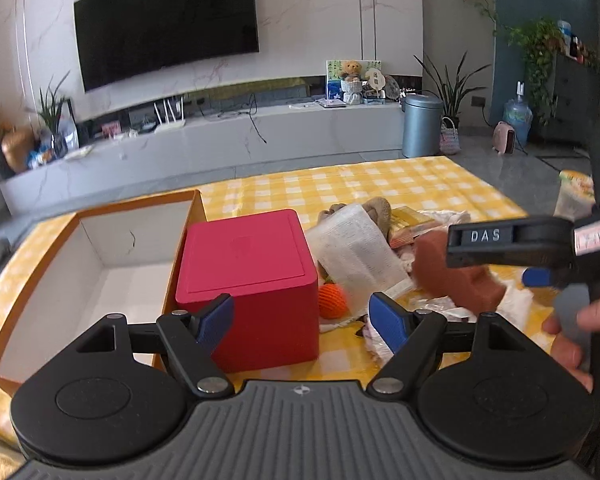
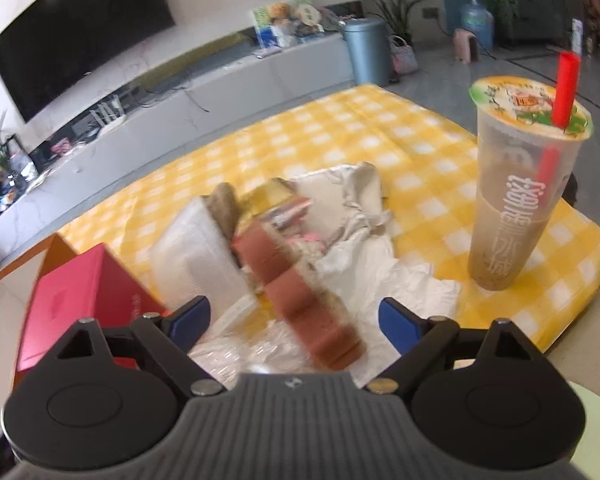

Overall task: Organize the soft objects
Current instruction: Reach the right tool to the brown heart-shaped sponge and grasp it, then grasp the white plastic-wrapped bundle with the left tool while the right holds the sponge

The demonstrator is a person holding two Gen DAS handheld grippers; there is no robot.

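A heap of soft things lies on the yellow checked cloth (image 1: 380,176): a white packet (image 1: 356,256), a beige plush (image 1: 378,208), an orange knitted ball (image 1: 332,300) and a red-brown sponge (image 2: 300,296). My right gripper (image 2: 296,320) is open over the heap. The blurred sponge sits between its blue pads (image 2: 398,320) without touching them. In the left wrist view that sponge (image 1: 460,280) shows just under the right gripper (image 1: 488,264), which a hand (image 1: 572,328) holds. My left gripper (image 1: 302,320) is open and holds nothing, low in front of the red box (image 1: 252,280).
An open orange box (image 1: 32,292) with a white inside stands left of the red box. A tall milk tea cup (image 2: 516,200) with a red straw stands near the table's right edge. Crumpled white plastic (image 2: 380,248) lies under the heap. A TV bench and a bin stand behind.
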